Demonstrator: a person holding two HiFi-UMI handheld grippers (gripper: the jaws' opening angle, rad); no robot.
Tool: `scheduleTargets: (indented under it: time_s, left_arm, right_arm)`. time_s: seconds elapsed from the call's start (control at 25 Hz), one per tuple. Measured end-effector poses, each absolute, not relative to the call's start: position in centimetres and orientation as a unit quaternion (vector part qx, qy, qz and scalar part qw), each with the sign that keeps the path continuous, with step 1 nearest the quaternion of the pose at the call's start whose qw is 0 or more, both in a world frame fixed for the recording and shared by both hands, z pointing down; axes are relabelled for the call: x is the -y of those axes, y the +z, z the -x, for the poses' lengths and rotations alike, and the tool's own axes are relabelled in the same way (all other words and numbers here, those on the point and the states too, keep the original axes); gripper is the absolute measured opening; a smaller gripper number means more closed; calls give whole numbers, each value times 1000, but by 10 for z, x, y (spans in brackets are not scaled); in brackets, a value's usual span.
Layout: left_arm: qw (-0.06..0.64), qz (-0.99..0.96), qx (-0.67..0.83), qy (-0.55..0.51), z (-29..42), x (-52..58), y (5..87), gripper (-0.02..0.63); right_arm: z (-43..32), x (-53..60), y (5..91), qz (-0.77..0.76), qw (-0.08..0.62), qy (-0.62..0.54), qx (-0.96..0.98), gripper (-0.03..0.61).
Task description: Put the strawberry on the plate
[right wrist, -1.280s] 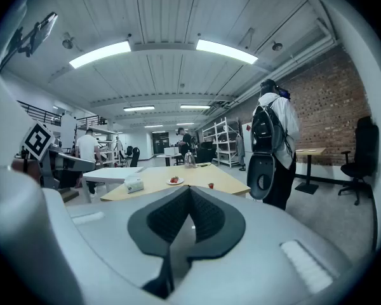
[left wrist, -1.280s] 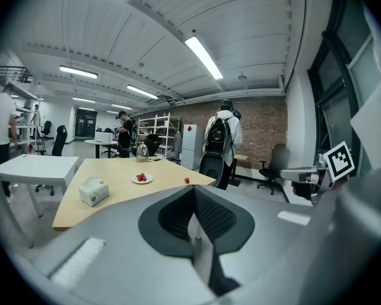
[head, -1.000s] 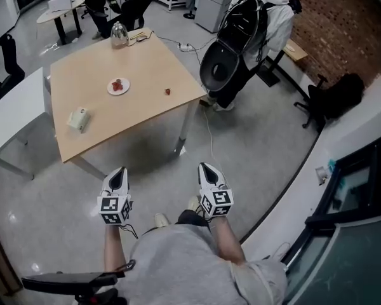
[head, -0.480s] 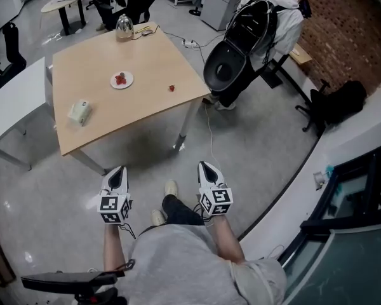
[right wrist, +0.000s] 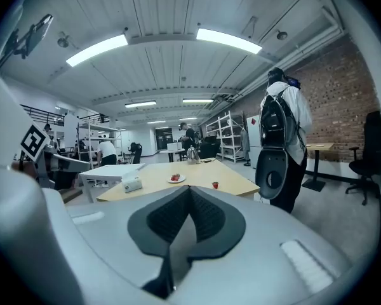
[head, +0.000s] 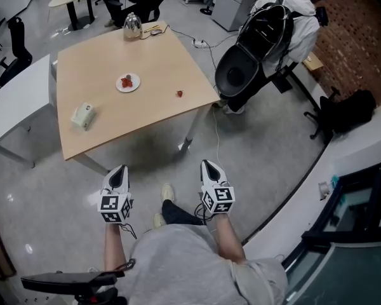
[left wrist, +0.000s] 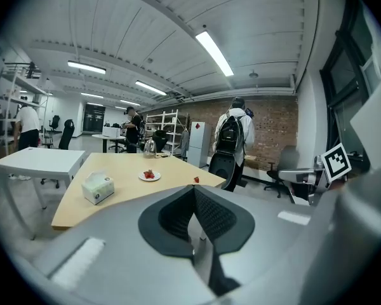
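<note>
Head view: left gripper (head: 119, 171) and right gripper (head: 208, 166) side by side, jaws pressed together (both empty); strawberry (head: 179, 93) well ahead of right gripper, plate (head: 135, 86) well ahead of left, apart on table (head: 159, 49).

A pale wooden table (head: 155, 59) stands well ahead of the left hand-held gripper (head: 119, 170) and the right hand-held gripper (head: 208, 164). A tissue box (head: 83, 115) lies closest, ahead and to the left of the left one. Farther ahead of that gripper sits a white plate (head: 127, 82). A single strawberry (head: 179, 94) lies ahead of the right one, near the table's edge. A silver kettle (head: 133, 26) stands farthest off.
</note>
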State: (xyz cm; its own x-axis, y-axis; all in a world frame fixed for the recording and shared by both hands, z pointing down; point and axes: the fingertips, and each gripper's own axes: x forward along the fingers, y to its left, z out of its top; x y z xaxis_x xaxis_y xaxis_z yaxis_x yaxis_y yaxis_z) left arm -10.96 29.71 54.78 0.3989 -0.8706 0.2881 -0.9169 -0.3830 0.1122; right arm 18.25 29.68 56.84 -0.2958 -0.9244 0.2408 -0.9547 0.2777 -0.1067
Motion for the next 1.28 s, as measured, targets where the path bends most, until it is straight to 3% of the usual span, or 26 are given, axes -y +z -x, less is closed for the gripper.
scheduleTargets:
  time_s: [0.8, 1.28]
  left_arm:
    - [120, -817, 554, 104, 73, -138, 540, 20]
    - [126, -813, 556, 117, 56, -100, 546, 20]
  right_arm:
    - [-206, -114, 572, -562, 54, 128, 816, 6]
    - [-226, -75, 587, -561, 53, 148, 813, 6]
